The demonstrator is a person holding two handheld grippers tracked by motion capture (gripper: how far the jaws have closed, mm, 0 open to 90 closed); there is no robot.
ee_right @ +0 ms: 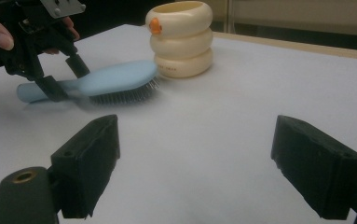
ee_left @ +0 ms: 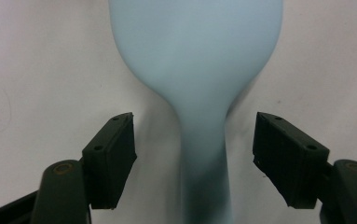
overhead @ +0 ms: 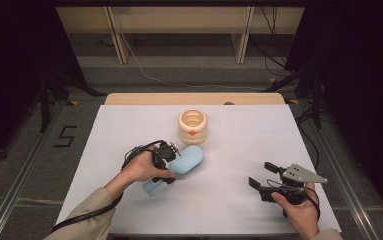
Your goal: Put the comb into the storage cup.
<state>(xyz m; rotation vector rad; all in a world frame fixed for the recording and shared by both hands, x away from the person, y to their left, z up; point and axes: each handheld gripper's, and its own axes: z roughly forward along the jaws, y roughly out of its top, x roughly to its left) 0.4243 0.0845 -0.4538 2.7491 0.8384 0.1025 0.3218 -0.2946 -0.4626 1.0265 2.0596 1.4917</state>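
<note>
On the white worktop (overhead: 229, 200) a pale blue hairbrush (overhead: 181, 165) lies bristles down, its rounded head pointing toward a cream holder made of three stacked rings (overhead: 192, 126) with a small orange knob on its front; the brush head ends just beside the base of that holder, and from the right gripper view I cannot tell whether they touch. The person's left hand (overhead: 141, 169) comes in from the lower left, the beige sleeve (overhead: 86, 217) angled across the worktop, wrist bent so that the left tongs (overhead: 170, 165) point down over the brush where the handle narrows. From the left gripper view, the two black pads (ee_left: 113, 158) stand to either side of the thin blue handle with white worktop showing in the gaps, so the tongs are spread around the handle and do not press on it. The right hand (overhead: 301, 210) rests near the front right corner of the worktop, well apart from the brush, fingers wrapped around the body of the right tongs (overhead: 260, 175), which point level toward the left and a little away from the person. Their jaws are spread wide with nothing between them.
</note>
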